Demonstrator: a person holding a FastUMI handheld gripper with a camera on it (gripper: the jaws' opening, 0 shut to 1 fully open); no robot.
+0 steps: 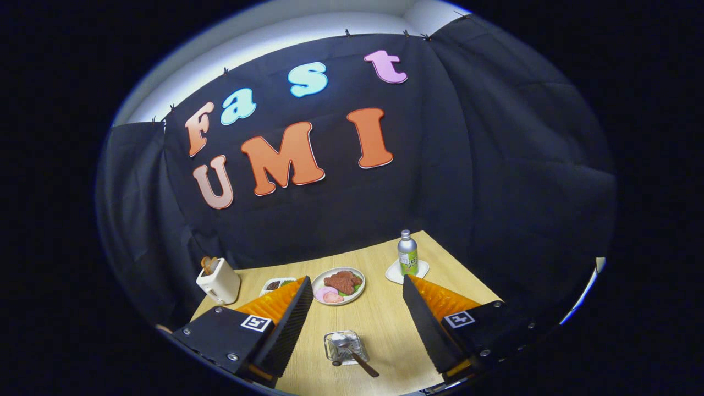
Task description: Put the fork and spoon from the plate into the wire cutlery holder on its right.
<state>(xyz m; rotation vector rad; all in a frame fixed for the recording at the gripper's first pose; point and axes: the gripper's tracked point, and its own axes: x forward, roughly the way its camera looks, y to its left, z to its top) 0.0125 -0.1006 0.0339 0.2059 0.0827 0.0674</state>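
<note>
Standing between the spread, released fingers [352, 297], the wire cutlery holder [345, 347] carries a utensil [352, 352] whose dark handle slants out toward the right finger; spoon or fork cannot be told. Beyond the fingers, a plate [355, 291] of food rests on the wooden surface [379, 324]. Farther out: a bottle [407, 253] on a coaster [394, 273], a small tray [276, 284], a toaster [219, 281].

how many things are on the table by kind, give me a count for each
Food dishes: 2, the plate of food and the small tray
Toaster: 1
Bottle: 1, on a coaster: 1
Wire cutlery holder: 1
Utensil lying in the holder: 1
Total: 7
The gripper hangs above the table, fingers open.
</note>
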